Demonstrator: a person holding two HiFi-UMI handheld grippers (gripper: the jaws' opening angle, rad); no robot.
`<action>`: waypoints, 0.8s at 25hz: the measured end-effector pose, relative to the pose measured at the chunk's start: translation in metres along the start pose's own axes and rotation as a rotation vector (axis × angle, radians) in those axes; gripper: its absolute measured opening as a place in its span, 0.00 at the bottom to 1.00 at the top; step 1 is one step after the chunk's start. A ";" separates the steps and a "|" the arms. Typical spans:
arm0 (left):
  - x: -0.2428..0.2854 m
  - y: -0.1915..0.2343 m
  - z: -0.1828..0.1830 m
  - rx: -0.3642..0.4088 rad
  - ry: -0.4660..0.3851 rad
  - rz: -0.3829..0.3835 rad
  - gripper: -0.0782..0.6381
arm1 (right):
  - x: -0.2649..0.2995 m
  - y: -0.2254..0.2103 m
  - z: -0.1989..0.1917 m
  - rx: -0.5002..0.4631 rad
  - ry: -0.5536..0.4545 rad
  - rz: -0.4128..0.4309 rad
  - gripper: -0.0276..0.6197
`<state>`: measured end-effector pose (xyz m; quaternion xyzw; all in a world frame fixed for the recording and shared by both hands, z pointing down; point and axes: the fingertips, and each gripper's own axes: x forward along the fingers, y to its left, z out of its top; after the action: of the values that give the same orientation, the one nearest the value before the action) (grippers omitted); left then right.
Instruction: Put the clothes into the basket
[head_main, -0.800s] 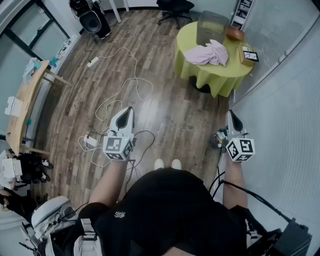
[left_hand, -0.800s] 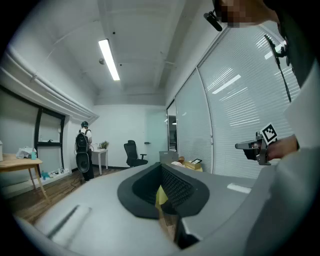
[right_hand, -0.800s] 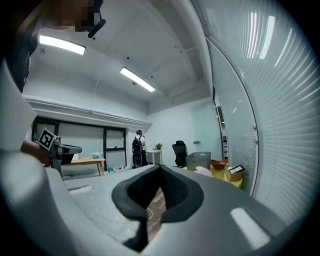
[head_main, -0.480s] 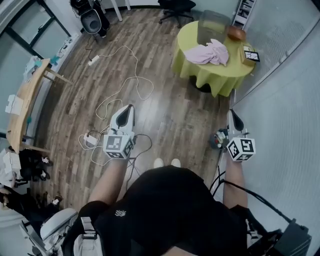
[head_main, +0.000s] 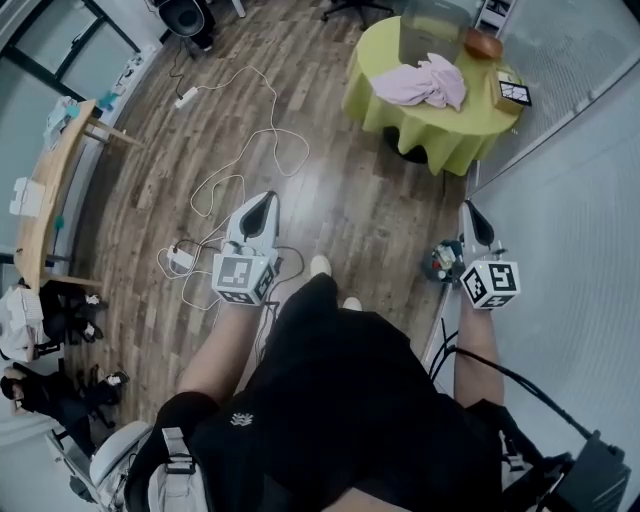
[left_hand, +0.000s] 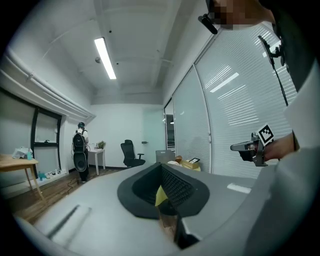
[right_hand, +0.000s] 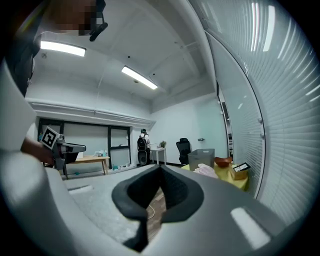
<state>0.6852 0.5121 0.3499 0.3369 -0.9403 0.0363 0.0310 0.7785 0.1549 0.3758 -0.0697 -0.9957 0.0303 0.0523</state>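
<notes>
A pile of pink clothes (head_main: 422, 82) lies on a round table with a yellow-green cloth (head_main: 430, 135) at the far right of the room. A grey basket (head_main: 432, 14) stands on the table just behind the pile. Both grippers are held out over the wooden floor, well short of the table. My left gripper (head_main: 265, 198) is shut with nothing in it, and so is my right gripper (head_main: 468, 208). The right gripper view shows the clothes (right_hand: 205, 169) and the basket (right_hand: 201, 156) beyond the shut right gripper (right_hand: 160, 167). The left gripper (left_hand: 161, 167) points toward the basket (left_hand: 164, 156).
White cables (head_main: 250, 110) and a power strip (head_main: 180, 260) lie on the floor ahead at left. A brown bowl (head_main: 483, 44) and a box (head_main: 512, 92) share the table. A blind-covered glass wall (head_main: 570, 180) runs along the right. A wooden desk (head_main: 50, 190) stands left; a person (right_hand: 143, 147) stands far off.
The person has stepped forward, one foot now ahead. Both grippers have moved forward with the body and the table sits a little nearer. The jaws stay shut.
</notes>
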 end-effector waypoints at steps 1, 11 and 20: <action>0.005 0.001 -0.003 0.001 0.005 -0.003 0.12 | 0.005 -0.004 -0.002 0.002 0.005 -0.009 0.04; 0.105 0.066 0.008 0.011 -0.041 -0.031 0.12 | 0.085 -0.039 0.015 0.030 -0.009 -0.102 0.04; 0.202 0.150 0.023 0.003 -0.057 -0.079 0.12 | 0.184 -0.047 0.039 0.037 0.005 -0.168 0.04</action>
<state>0.4334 0.4982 0.3369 0.3748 -0.9267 0.0267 0.0051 0.5870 0.1325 0.3589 0.0150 -0.9972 0.0442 0.0585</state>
